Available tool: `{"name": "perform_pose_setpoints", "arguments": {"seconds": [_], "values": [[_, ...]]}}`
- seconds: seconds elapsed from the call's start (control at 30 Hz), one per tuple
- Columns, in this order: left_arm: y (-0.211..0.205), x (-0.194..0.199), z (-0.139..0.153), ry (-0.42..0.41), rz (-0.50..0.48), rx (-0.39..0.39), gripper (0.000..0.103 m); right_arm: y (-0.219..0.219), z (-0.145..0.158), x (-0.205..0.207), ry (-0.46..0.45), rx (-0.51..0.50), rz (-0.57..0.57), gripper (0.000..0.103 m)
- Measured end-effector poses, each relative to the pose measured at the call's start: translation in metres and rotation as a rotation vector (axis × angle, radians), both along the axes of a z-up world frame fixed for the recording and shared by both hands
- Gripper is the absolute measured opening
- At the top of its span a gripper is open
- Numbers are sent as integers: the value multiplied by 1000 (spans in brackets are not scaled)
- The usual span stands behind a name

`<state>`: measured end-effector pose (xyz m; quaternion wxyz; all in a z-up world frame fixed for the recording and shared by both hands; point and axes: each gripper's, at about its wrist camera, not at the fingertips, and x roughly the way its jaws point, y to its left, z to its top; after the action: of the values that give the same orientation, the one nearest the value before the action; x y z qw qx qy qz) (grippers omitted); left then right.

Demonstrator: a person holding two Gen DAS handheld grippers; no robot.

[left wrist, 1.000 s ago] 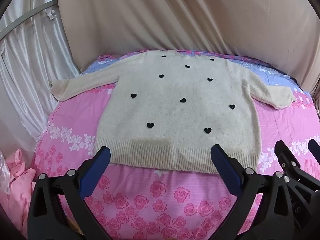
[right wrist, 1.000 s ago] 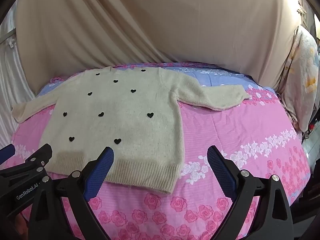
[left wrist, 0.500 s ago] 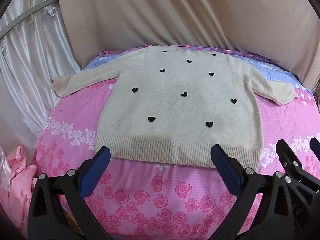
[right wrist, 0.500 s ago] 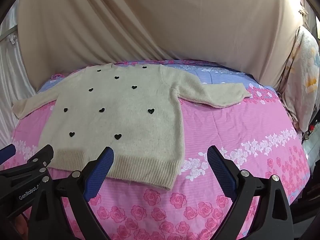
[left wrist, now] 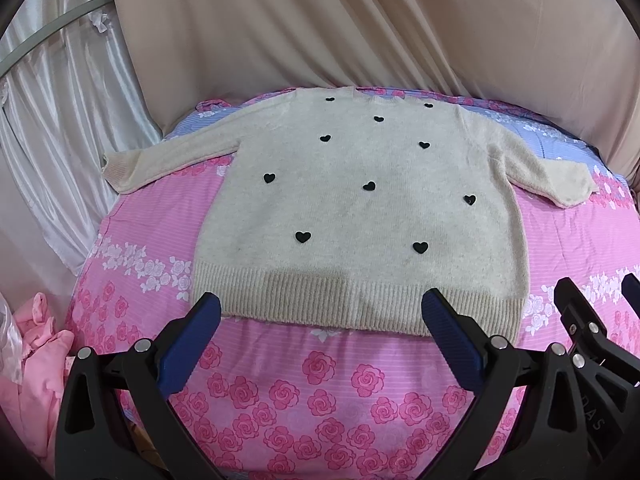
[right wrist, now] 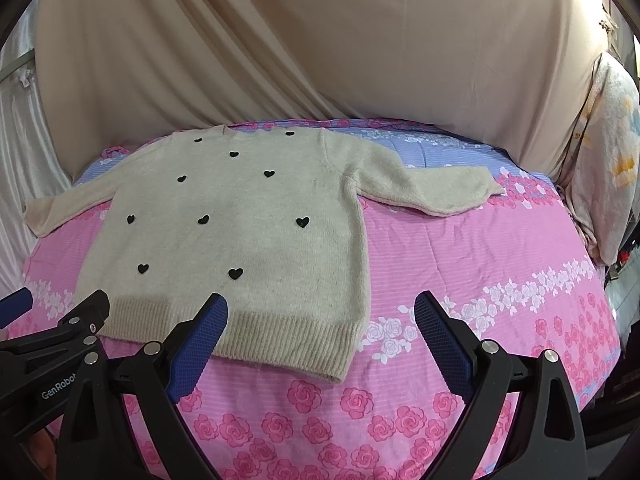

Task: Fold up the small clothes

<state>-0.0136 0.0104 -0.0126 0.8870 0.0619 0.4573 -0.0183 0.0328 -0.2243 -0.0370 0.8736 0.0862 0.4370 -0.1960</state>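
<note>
Lying flat on the bedsheet, the sweater faces left gripper and right gripper, jaws apart, empty.

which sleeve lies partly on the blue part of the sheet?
Both touch it, but the right sleeve lies mostly along the blue band; the left sleeve is mostly on pink.

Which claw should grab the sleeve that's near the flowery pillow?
Probably the right claw: it is open and empty, and that sleeve of the sweater lies on its side. The left claw faces the hem's middle.
</note>
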Motion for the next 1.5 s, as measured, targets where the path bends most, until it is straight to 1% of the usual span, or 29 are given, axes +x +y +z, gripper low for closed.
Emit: {"name": "perform_pose_setpoints", "arguments": {"seconds": [0.1, 0.2, 0.47, 0.8, 0.83, 1.5], "values": [[3, -2, 0, 3, -1, 0, 98, 0, 0, 0, -1, 0, 0, 93], [-4, 3, -3, -2, 2, 0, 98, 0, 0, 0, 0, 0, 0, 93], [-5, 6, -5, 1, 2, 5, 98, 0, 0, 2, 2, 1, 2, 93], [8, 0, -16, 9, 7, 6, 98, -4, -4, 8, 8, 4, 9, 93], [-6, 7, -6, 4, 2, 6, 98, -4, -5, 8, 9, 5, 10, 93], [-7, 26, -10, 41, -6, 20, 98, -6, -11, 22, 29, 8, 14, 93]]}}
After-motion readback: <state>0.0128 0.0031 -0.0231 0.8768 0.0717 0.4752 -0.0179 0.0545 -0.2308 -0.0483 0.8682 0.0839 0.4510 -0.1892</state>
